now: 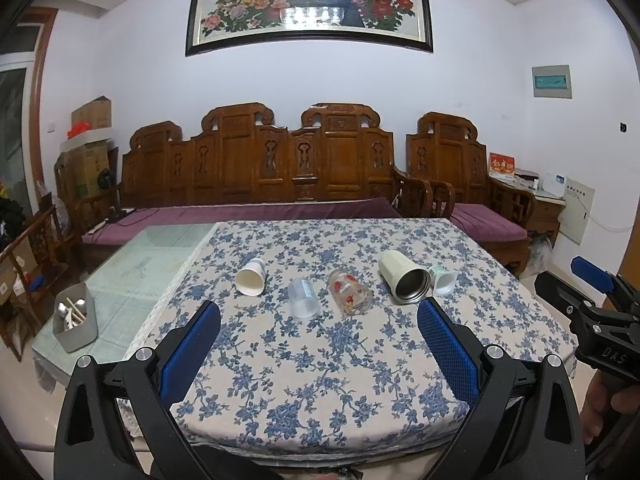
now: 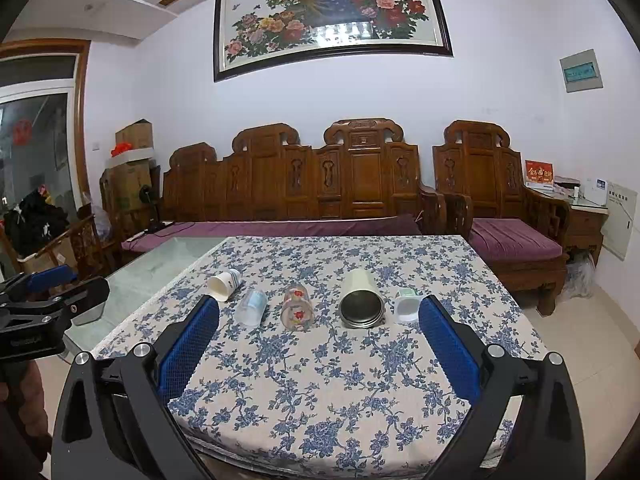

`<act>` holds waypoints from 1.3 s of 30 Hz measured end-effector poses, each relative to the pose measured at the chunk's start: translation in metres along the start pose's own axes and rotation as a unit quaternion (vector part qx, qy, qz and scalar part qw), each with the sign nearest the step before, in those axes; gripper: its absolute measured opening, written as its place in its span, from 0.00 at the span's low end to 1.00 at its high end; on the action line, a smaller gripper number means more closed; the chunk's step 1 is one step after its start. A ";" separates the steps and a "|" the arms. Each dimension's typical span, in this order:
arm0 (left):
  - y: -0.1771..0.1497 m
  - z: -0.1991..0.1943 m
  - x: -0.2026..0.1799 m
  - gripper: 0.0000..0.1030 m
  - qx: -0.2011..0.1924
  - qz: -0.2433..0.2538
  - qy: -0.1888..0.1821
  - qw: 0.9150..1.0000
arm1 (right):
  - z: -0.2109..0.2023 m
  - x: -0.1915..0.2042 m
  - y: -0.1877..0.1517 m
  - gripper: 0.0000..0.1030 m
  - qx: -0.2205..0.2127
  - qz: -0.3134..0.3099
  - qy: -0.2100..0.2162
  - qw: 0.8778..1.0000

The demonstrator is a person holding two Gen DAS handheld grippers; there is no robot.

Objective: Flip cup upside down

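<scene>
Both sets of fingers spread wide, holding nothing: left gripper [image 1: 318, 344] and right gripper [image 2: 320, 342] hover over near bench [image 1: 320, 400] edge. Five cups lie sideways in a row ahead, mouths toward camera; steel-lined cup [image 2: 361, 299] nearest right, likely first.

White walls, framed peacock painting [image 1: 310, 2], carved wooden sofa [image 1: 256, 168] with purple cushions, pale tiled floor [image 2: 592, 344].

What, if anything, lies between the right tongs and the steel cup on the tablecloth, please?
Nothing visible: only bare tablecloth lies between the open right tongs and the steel cup, which lies on its side.
</scene>
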State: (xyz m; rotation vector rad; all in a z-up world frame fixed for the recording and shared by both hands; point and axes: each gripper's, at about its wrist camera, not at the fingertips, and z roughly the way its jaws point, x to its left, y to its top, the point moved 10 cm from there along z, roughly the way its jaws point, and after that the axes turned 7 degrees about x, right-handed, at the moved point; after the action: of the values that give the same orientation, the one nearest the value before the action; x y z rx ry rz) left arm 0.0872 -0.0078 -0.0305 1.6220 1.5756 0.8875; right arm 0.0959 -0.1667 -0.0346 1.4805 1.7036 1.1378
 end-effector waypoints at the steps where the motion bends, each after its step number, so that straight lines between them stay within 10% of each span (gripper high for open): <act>1: 0.001 0.000 0.000 0.92 0.000 0.000 0.000 1.000 | 0.000 0.000 0.000 0.98 0.000 0.000 0.000 1.000; 39: 0.005 -0.003 -0.001 0.92 -0.006 0.002 -0.001 1.000 | -0.004 0.003 0.006 0.98 -0.002 0.003 0.002 1.000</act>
State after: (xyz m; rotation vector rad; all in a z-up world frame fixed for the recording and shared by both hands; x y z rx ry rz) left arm 0.0873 -0.0084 -0.0248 1.6167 1.5637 0.8954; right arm 0.0945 -0.1644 -0.0271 1.4839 1.6997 1.1471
